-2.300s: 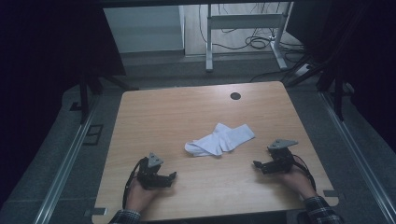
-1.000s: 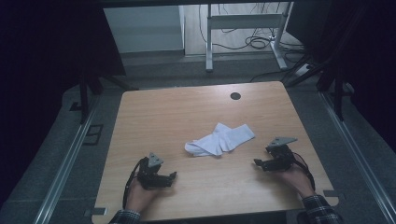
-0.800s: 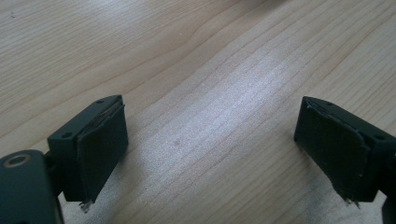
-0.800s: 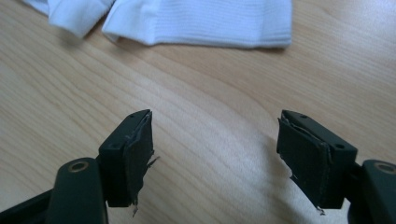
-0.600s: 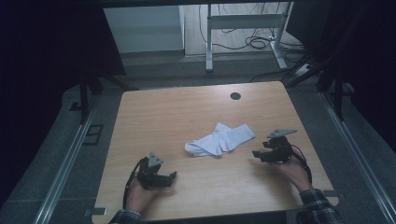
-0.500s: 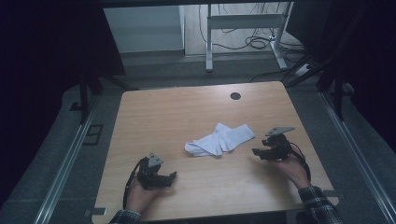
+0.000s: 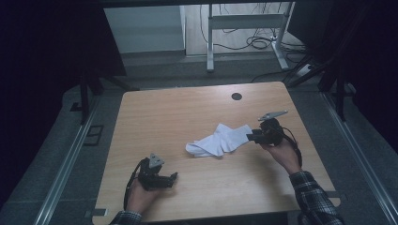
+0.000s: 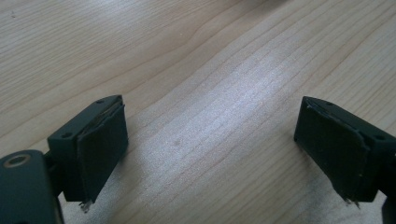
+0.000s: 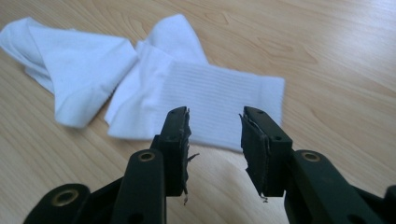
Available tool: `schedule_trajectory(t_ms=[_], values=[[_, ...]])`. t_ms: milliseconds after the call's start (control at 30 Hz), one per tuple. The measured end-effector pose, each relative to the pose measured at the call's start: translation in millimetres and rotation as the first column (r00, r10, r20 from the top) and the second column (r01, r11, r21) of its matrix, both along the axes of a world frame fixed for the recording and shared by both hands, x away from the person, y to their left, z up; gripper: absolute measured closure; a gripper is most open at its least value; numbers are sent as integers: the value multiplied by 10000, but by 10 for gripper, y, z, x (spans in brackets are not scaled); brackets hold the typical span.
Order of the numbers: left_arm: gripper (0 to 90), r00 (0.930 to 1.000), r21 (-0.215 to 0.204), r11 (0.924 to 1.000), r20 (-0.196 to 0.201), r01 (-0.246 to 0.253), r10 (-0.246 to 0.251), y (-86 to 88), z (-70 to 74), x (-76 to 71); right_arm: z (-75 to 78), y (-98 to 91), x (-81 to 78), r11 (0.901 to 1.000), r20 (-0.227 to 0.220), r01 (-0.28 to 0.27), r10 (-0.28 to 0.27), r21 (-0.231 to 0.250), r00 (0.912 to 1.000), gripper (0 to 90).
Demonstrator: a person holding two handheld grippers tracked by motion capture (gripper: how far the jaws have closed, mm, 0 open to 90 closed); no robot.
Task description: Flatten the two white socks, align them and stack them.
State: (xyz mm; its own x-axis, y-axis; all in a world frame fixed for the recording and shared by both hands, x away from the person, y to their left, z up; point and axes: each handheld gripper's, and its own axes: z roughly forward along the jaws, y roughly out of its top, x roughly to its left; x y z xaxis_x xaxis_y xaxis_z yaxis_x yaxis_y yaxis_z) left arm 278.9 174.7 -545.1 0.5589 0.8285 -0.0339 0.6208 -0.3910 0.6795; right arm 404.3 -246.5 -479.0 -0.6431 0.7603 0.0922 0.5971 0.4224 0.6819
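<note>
Wooden table (image 7: 178, 117), white ribbed socks (image 9: 154, 88), crumpled, overlapping

No writing, label, brand, number or sign can be read anywhere in these pictures.

The socks (image 9: 154, 79) are white, one with a ribbed cuff. The tabletop (image 7: 187, 112) is pale wood with fine grain lines. Both claws are black. The person's sleeve (image 7: 312, 197) is plaid, dark and light.
</note>
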Motion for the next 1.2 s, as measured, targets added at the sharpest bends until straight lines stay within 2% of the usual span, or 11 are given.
schedule_trajectory(t_ms=[100, 300, 467, 500, 633, 767, 833, 900, 933, 1033, 1200], values=[[98, 10000, -2, 10000, -1, -1, 1, 0, 0, 0, -28, 106, 40, 9999, 48, -132, 133, -91, 9999, 636], [98, 10000, -8, 10000, 1, -5, 5, -1, 0, 0, -179, 256, 151, 9978, 61, -26, 30, -666, 10000, 678], [98, 10000, -9, 10000, 1, -5, 5, -1, 0, 0, -278, 228, 225, 9951, 178, 273, -258, -948, 9995, 646], [98, 10000, -11, 10000, 0, -8, 8, -1, -1, 0, -317, 170, 266, 9928, 224, 558, -537, -1063, 9983, 616], [98, 10000, -2, 10000, 8, 5, -5, 0, 0, 1, -343, 73, 315, 9888, 264, 921, -897, -1175, 9956, 558], [97, 10000, 26, 10000, 25, 42, -42, 3, 0, 3, -394, 13, 350, 9847, 198, 1131, -1114, -1324, 9936, 542], [97, 10000, 23, 10000, 24, 39, -40, 2, 0, 3, -436, -6, 357, 9836, 1, 1110, -1121, -1422, 9937, 615], [98, 10000, 23, 10000, 24, 40, -40, 2, 0, 3, -446, -30, 350, 9890, -308, 1173, -1205, -906, 9922, 761], [97, 10000, 30, 10000, 30, 53, -54, 3, 0, 4, -439, -33, 340, 9893, -385, 1198, -1234, -837, 9916, 800], [98, 10000, 15, 10000, 19, 28, -28, 2, 0, 2, -386, -38, 303, 9908, -407, 1072, -1109, -831, 9930, 813], [98, 10000, -9, 10000, 0, -6, 6, -1, 0, 0, -166, -168, 200, 9928, -158, 1036, -1048, -604, 9944, 810]])
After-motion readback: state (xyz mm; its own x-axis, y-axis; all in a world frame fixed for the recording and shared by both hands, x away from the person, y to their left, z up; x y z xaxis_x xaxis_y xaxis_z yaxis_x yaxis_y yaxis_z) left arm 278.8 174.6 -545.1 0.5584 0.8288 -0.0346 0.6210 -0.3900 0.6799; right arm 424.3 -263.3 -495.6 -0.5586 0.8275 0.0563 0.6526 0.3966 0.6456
